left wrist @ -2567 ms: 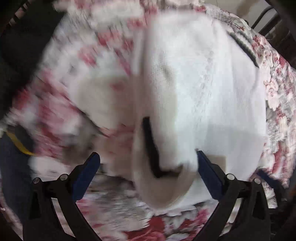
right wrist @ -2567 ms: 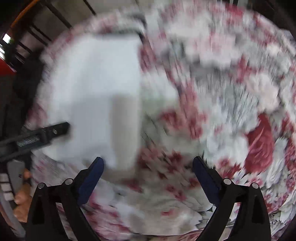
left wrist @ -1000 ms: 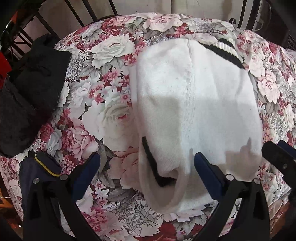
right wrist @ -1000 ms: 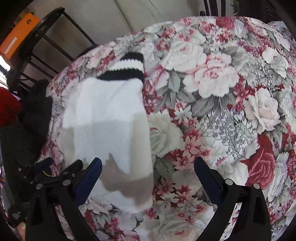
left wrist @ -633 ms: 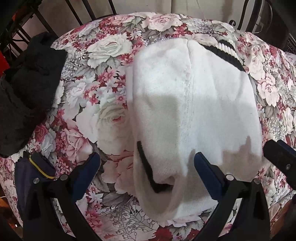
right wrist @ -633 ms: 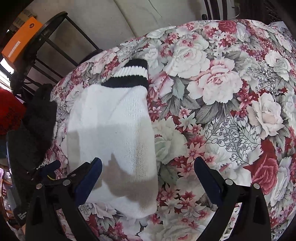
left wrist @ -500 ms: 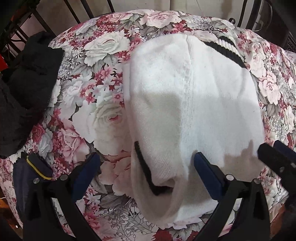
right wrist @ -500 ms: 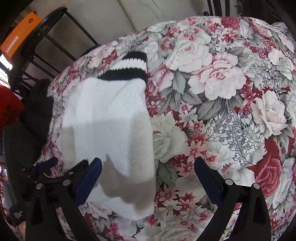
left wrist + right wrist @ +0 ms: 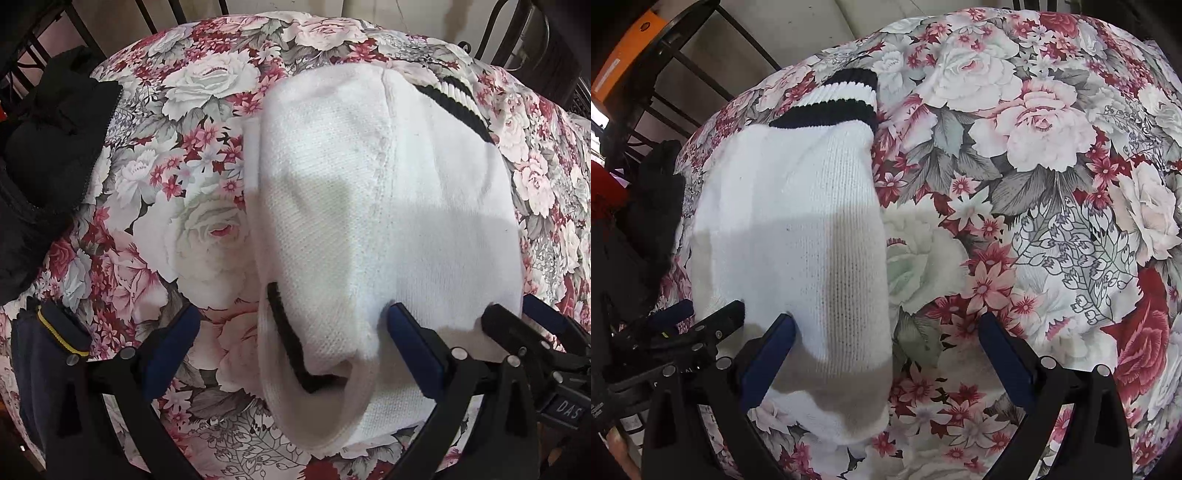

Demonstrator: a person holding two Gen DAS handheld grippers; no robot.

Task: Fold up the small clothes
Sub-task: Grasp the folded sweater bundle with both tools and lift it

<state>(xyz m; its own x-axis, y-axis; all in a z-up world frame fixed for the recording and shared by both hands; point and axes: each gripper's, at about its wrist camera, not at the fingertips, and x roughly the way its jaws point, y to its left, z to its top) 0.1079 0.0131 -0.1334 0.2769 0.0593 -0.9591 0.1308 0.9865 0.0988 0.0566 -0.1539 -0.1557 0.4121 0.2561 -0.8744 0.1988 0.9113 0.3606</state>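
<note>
White sweater (image 9: pixel 369 206) flat mid floral cloth (image 9: pixel 1015 184); left gripper (image 9: pixel 291 347) and right gripper (image 9: pixel 886 350) both spread wide, empty, at its near edge; black garment (image 9: pixel 48 147) at the cloth's left edge.

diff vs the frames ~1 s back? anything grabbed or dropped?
Nothing grabbed or let go. The left gripper and right gripper have eased closer to the white sweater; both remain open. The sweater stays folded on the floral cloth, and the black garment has not moved.
</note>
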